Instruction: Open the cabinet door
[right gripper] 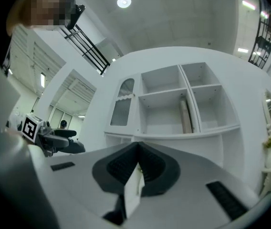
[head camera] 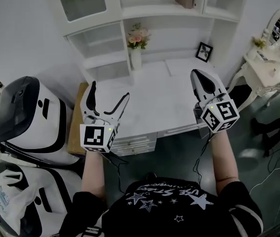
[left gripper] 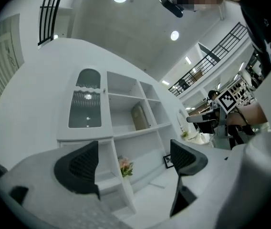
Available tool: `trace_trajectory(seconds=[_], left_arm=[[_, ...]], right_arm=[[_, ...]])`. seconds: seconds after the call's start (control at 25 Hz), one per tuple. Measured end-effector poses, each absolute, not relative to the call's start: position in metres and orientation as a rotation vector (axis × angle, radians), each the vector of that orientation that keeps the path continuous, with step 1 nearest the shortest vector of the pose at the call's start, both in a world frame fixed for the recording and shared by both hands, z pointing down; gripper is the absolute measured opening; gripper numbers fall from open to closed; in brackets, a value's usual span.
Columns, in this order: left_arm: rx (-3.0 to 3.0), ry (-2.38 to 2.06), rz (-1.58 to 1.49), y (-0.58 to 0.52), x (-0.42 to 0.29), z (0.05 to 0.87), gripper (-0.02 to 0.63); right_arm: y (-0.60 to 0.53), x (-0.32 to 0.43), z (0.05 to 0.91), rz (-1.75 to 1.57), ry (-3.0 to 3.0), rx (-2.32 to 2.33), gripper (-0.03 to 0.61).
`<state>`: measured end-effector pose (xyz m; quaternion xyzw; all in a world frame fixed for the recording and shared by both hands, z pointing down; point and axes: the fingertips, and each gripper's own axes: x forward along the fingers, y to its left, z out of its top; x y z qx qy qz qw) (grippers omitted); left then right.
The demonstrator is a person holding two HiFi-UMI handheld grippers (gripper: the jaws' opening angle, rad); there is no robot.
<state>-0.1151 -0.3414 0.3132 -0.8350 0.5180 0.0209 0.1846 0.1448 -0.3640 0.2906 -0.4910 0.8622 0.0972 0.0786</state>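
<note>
While it hovers, left tool (head camera: 110, 90) gapes.

You can't read a single word for certain here. Your black shirt (head camera: 179, 209), on the near side of the white desk (head camera: 150, 102), carries an arched line of white letters among stars. It is upside down to your head camera and too blurred to spell out. Left of the desk and nearer you, a white bag (head camera: 4, 201) bears small bluish print, also illegible. Over the desk's front edge, the cube (head camera: 96, 137) on your left gripper (head camera: 109, 90) and the cube (head camera: 220, 116) on your right gripper (head camera: 197, 74) show only black-and-white square codes.
</note>
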Motion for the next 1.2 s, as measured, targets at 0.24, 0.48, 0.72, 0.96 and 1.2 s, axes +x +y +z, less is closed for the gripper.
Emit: trace_trajectory(seconds=[0.24,0.48,0.72,0.96,1.2], left_arm=[[-2.283,1.395,0.121,-0.388,-0.117,0.261,0.466],[-2.199,1.359,0.124,-0.43,-0.104,0.213,0.466],[-2.096,1.369,0.124,-0.487,-0.086,0.155,0.466],[-1.976,1.42,0.139,-0.539,-0.08,0.097,0.466],[-1.855,1.456,0.24,-0.572,-0.089,0.029,0.431]], right_arm=[[-0.399,0.141,0.243,0.425,2.554,-1.451,0.006],[-0.446,0.143,0.198,0.547,2.537,-1.397,0.006],[-0.517,0.15,0.155,0.574,2.5,-1.301,0.006],[-0.581,0.15,0.113,0.618,2.508,-1.186,0.006],[-0.621,0.133,0.071,0.676,2.512,-1.066,0.006]])
